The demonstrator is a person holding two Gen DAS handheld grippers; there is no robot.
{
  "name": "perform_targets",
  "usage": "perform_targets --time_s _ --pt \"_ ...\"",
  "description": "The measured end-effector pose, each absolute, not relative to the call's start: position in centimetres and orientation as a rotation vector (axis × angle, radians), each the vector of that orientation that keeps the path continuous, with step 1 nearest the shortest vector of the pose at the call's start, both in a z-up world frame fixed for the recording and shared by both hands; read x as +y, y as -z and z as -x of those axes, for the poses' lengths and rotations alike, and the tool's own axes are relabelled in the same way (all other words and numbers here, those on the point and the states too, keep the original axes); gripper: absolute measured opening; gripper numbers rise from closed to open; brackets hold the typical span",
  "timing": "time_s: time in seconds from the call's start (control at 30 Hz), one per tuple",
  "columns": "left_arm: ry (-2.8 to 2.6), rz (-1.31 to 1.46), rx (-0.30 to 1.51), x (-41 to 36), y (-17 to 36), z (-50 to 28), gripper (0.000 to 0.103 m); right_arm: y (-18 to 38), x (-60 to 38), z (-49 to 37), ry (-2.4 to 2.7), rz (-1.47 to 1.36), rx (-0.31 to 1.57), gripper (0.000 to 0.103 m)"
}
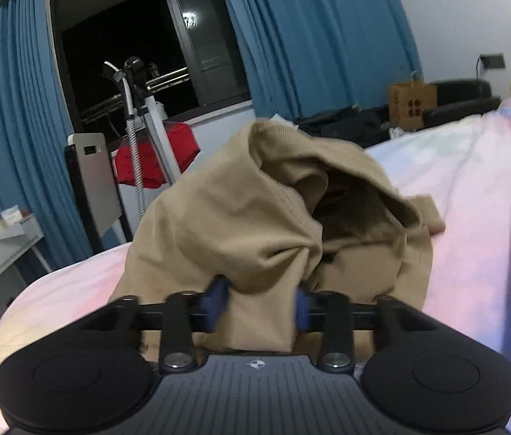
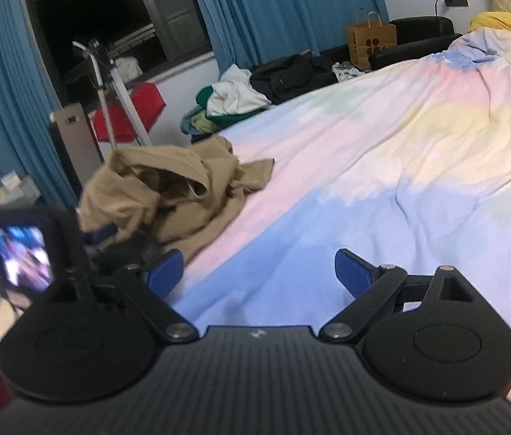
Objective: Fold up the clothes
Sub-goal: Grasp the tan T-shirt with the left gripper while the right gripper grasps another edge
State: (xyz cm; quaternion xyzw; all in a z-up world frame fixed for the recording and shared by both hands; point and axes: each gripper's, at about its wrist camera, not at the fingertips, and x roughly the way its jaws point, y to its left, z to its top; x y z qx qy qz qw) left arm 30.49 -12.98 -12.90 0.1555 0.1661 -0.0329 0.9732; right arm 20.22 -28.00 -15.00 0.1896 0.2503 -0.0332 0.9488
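A crumpled tan garment (image 1: 226, 210) lies in a heap near the left edge of a bed with a pastel cover (image 1: 473, 217). My left gripper (image 1: 260, 302) is at the heap's near side, its blue pads pinching a gathered fold of the tan cloth. In the right wrist view the same tan garment (image 2: 168, 188) sits at the left, with the left gripper (image 2: 104, 232) and its camera screen beside it. My right gripper (image 2: 259, 272) hovers open over the blue part of the bed cover (image 2: 364, 145), to the right of the garment, with nothing between its fingers.
More clothes are piled beyond the bed's far edge: a white and green heap (image 2: 237, 98) and dark garments (image 2: 291, 72). A paper bag (image 2: 371, 41) stands behind them. A steamer stand (image 1: 135, 127) with red cloth (image 1: 157, 156) and a desk (image 1: 1, 246) are at the left.
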Motion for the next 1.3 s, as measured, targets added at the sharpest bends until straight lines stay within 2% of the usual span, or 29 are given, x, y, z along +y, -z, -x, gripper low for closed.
perform_targets --time_s 0.03,0.1,0.2,0.37,0.57,0.7,0.83,0.9,0.93,1.13,1.2,1.27,1.3 --pt "0.079 -0.301 0.320 -12.6 12.4 -30.3 0.018 15.2 -27.9 -20.5 0.064 -0.390 0.516 0.092" --pt "0.103 -0.274 0.300 -11.5 11.1 -29.1 0.010 15.5 -27.8 -20.7 0.051 -0.401 0.517 0.092" --pt "0.119 -0.219 0.255 -9.2 7.8 -26.1 0.006 15.1 -27.4 -20.4 0.036 -0.386 0.485 0.092" --pt "0.142 -0.158 0.193 -4.5 1.4 -19.8 0.004 12.9 -26.8 -19.1 0.007 -0.347 0.376 0.092" --pt "0.158 -0.087 0.205 1.0 -3.2 -12.3 0.004 9.8 -25.9 -16.5 -0.088 -0.307 0.278 0.092" --pt "0.160 -0.039 0.273 4.5 -3.0 -8.1 0.004 8.7 -24.5 -14.9 -0.227 -0.318 0.304 0.092" --pt "0.103 -0.045 0.364 6.9 0.1 -5.8 0.004 10.6 -21.2 -14.0 -0.366 -0.277 0.475 0.091" --pt "0.074 -0.031 0.403 7.8 1.1 -6.1 0.004 11.8 -19.3 -13.7 -0.426 -0.237 0.574 0.084" --pt "0.064 -0.021 0.411 8.2 1.3 -6.2 0.004 12.5 -18.3 -14.0 -0.440 -0.195 0.631 0.074" --pt "0.017 0.048 0.448 9.9 1.9 -7.4 0.005 15.5 -13.9 -15.3 -0.500 -0.102 0.770 0.070" --pt "-0.002 0.060 0.467 10.1 2.5 -7.8 0.005 16.0 -13.5 -16.0 -0.469 -0.119 0.774 0.061" --pt "-0.017 0.078 0.501 10.5 3.1 -8.3 0.005 16.4 -13.4 -16.6 -0.432 -0.144 0.770 0.037" --pt "-0.024 0.087 0.519 10.7 3.5 -8.6 0.005 16.4 -13.7 -16.9 -0.419 -0.164 0.766 0.030"
